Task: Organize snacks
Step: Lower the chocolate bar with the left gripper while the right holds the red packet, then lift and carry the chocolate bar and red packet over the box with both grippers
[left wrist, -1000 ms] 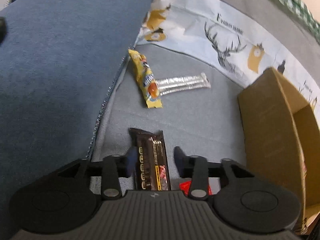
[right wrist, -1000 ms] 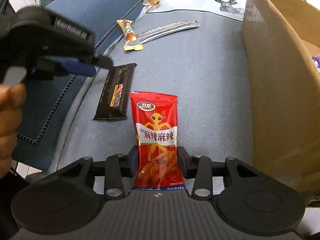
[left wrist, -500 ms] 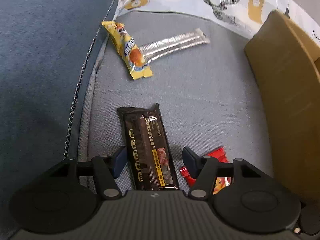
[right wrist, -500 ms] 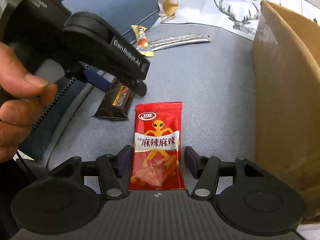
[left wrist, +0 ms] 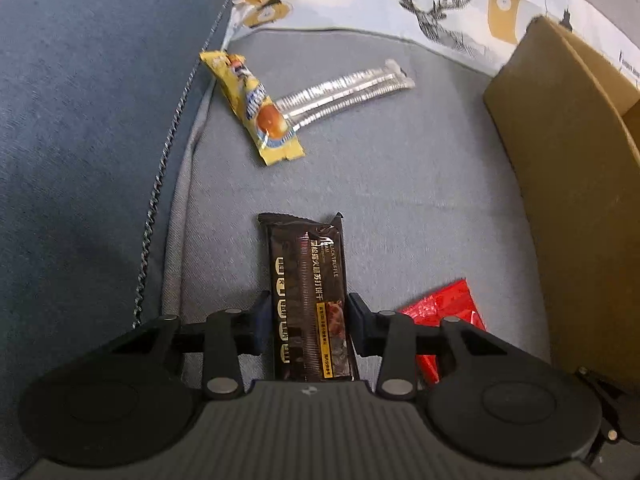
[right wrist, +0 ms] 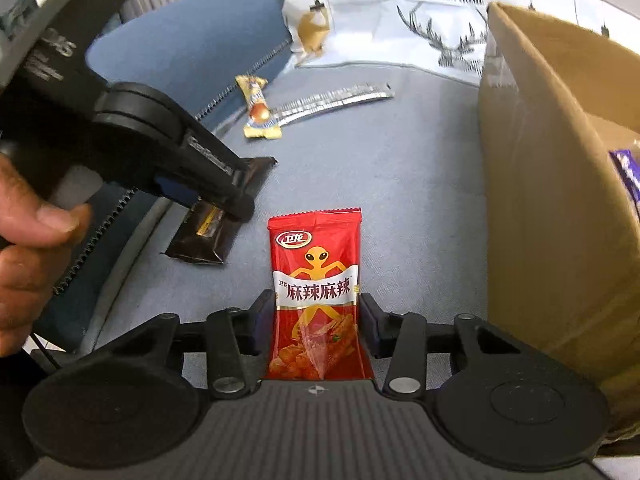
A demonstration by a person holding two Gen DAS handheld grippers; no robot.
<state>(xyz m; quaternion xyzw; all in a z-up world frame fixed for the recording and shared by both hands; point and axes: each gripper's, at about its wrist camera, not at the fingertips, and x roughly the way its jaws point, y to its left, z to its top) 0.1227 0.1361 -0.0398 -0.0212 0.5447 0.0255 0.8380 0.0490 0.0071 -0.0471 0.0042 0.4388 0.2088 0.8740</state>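
Note:
My left gripper (left wrist: 308, 322) is shut on a dark brown truffle cracker bar (left wrist: 306, 280), its fingers pressed to both long edges, low over the grey sofa seat. It also shows in the right wrist view (right wrist: 218, 216). My right gripper (right wrist: 316, 320) is shut on a red spicy snack packet (right wrist: 314, 276), also seen in the left wrist view (left wrist: 444, 308). A yellow snack packet (left wrist: 256, 108) and a silver foil stick pack (left wrist: 344, 90) lie farther back on the seat.
An open cardboard box (left wrist: 568, 184) stands at the right, with a purple packet (right wrist: 626, 172) inside. A blue cushion (left wrist: 88, 128) rises at the left. A deer-print cloth (left wrist: 432, 4) covers the sofa back.
Both grippers have closed in on their packets. The left gripper has swung right, toward the box, with the brown bar between its fingers. The right gripper has risen slightly with the red packet.

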